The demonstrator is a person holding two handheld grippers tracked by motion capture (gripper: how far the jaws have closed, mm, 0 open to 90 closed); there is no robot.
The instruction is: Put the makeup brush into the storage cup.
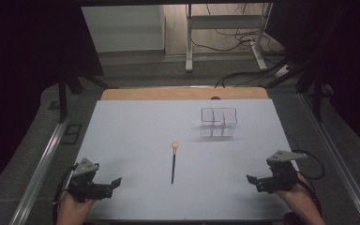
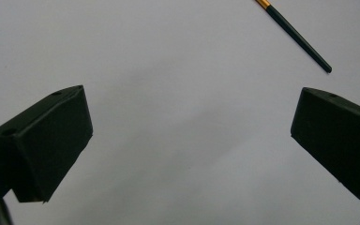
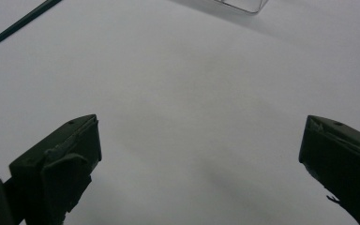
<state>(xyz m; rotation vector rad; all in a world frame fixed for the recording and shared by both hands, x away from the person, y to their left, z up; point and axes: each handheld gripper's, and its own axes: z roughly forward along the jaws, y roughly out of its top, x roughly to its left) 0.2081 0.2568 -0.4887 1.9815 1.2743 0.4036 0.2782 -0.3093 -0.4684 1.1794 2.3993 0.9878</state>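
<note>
1. Well, from the high view nothing is done yet: the brush (image 1: 173,164) lies untouched mid-table, between my left gripper (image 1: 115,182) and my right gripper (image 1: 252,180), well apart from both. Its long axis runs away from me, orange tip far, dark handle near. The clear organizer (image 1: 219,122) stands empty beyond.
2. Left gripper view: my jaws are spread wide over bare table (image 2: 178,117); the brush handle (image 2: 300,40) slants at the upper right.
3. Right gripper view: jaws spread, gripping nothing; pickup remains.

Both grippers at rest, near edge of the scene.
Left gripper (image 1: 115,182) at near left, right gripper (image 1: 252,179) at near right, well apart; each held in one hand, jaws spread wide with nothing between, tips angled inward.
</note>
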